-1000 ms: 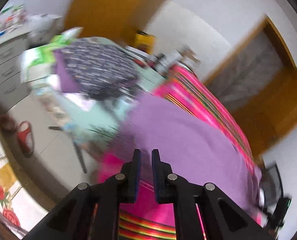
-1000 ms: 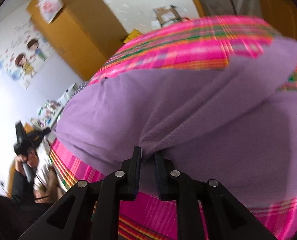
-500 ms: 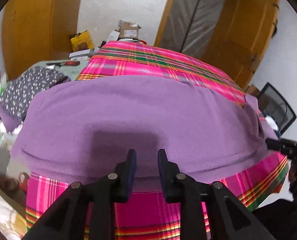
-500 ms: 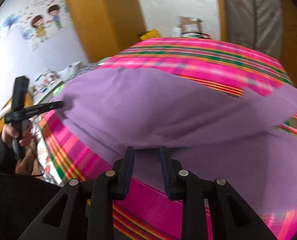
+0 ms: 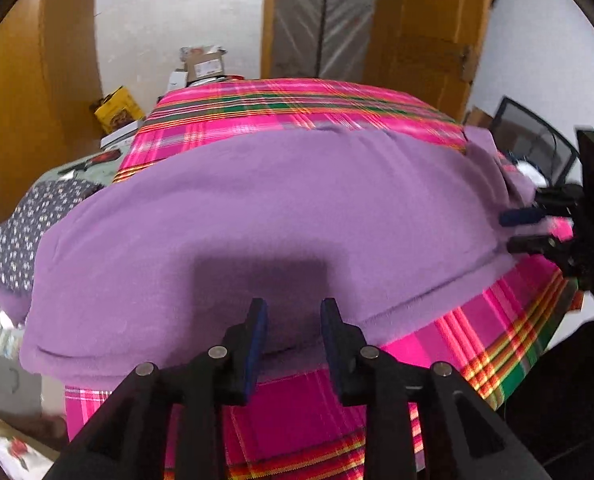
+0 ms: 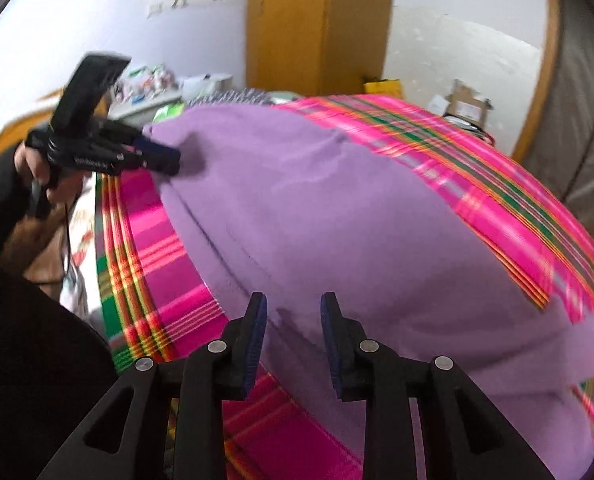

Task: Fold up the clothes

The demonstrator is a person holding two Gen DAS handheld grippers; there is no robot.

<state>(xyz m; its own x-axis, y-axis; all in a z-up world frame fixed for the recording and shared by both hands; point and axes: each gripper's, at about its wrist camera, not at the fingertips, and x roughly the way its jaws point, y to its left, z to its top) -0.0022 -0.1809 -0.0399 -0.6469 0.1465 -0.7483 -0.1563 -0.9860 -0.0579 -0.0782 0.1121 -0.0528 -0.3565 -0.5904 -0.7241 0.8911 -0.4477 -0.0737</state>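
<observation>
A purple fleece garment [image 5: 277, 200] lies spread flat on a table covered with a pink plaid cloth [image 5: 297, 104]. My left gripper [image 5: 293, 312] hovers over the garment's near hem; its jaws are opening and nothing is pinched between them. At the garment's right end my right gripper [image 5: 507, 232] shows from the side. In the right wrist view the garment [image 6: 357, 220] fills the middle. My right gripper [image 6: 293, 304] is just above its near edge, jaws opening and holding nothing. The left gripper [image 6: 175, 160] hangs at the far left corner, held by a hand [image 6: 33, 160].
A dark floral garment [image 5: 29, 232] lies left of the table. Behind it stand a yellow box [image 5: 117, 112] and a cardboard box [image 5: 205, 64]. A wooden door [image 5: 425, 20] is at the back, and a black chair [image 5: 533, 140] at the right. The plaid cloth's edge [image 6: 117, 240] hangs down in front.
Both grippers, shut on the purple garment's edge a second ago, have let go and opened. Both views have rolled level, and the right gripper has slid sideways along the hem.
</observation>
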